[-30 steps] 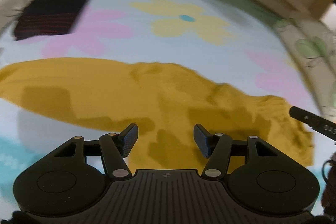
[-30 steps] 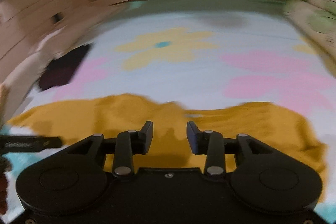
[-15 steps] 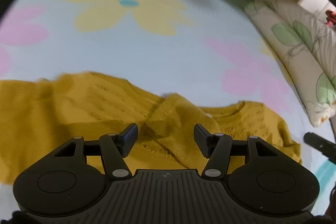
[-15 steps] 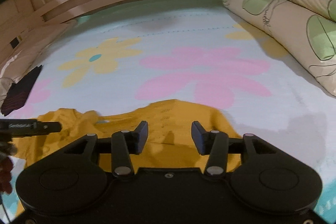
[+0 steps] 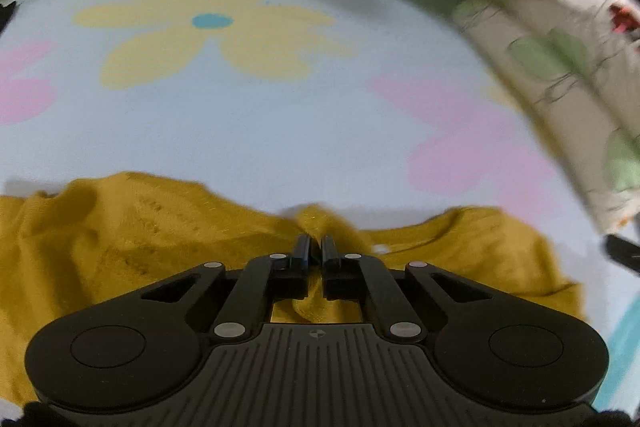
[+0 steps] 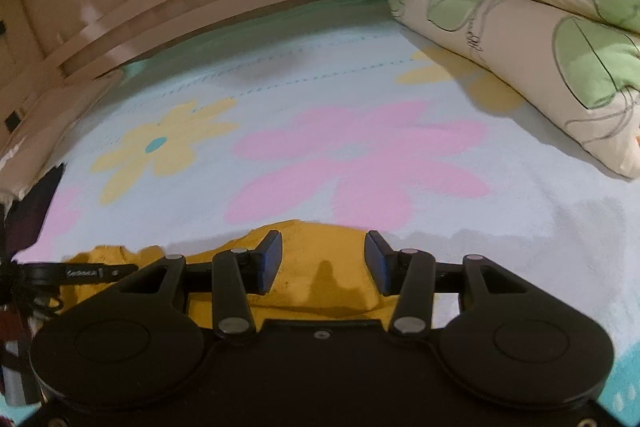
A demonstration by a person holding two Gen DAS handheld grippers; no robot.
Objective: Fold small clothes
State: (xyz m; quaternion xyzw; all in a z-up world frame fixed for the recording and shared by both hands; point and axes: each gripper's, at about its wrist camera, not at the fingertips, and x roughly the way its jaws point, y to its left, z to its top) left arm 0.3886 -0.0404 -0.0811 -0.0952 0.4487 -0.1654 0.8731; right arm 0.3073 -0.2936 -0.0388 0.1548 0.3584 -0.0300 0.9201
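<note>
Pinching the yellow top's far edge, left gripper jaws closed.

The left gripper sits low in the centre of the frame, its jaws pinched on a raised ridge of the mustard sweater. The sweater spreads across the lower frame on a flowered bed sheet. A leaf-patterned pillow blurs at upper right.

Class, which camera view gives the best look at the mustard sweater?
The left wrist view: the mustard sweater spreads across the frame, pinched by the left claw. The right wrist view shows only a small part behind the open right claw.
</note>
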